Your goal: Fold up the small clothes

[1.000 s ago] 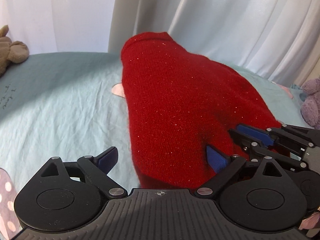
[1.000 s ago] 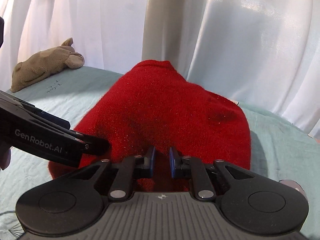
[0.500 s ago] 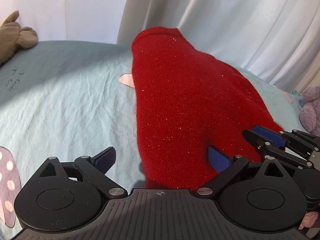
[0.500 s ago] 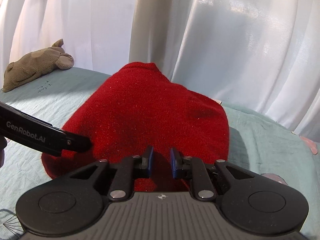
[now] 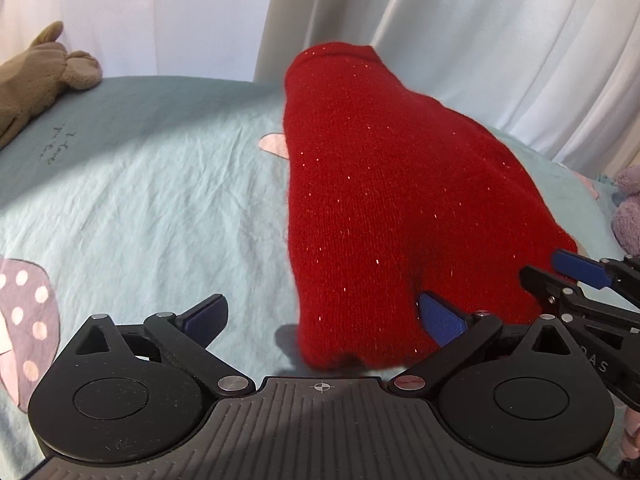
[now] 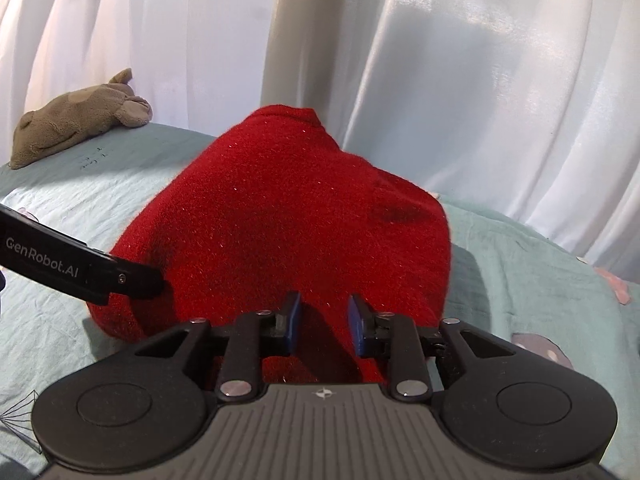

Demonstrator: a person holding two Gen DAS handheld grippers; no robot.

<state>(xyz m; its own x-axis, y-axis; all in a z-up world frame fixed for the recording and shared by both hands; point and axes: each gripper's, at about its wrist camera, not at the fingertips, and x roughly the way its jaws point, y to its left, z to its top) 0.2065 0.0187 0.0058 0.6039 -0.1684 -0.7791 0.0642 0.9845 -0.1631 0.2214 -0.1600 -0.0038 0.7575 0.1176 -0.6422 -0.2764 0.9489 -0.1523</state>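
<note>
Red knit garment (image 5: 392, 208) laid along the middle of the frame on the pale green bed sheet (image 5: 152, 208), near edge at the bottom, likely just set down flat for the next fold. Left tongs (image 5: 320, 316) spread wide, gripping nothing, one blue pad resting against the knit's near edge. Right tongs (image 6: 324, 324) opening, a fold of red knit between the pads but no longer pinched.
</note>
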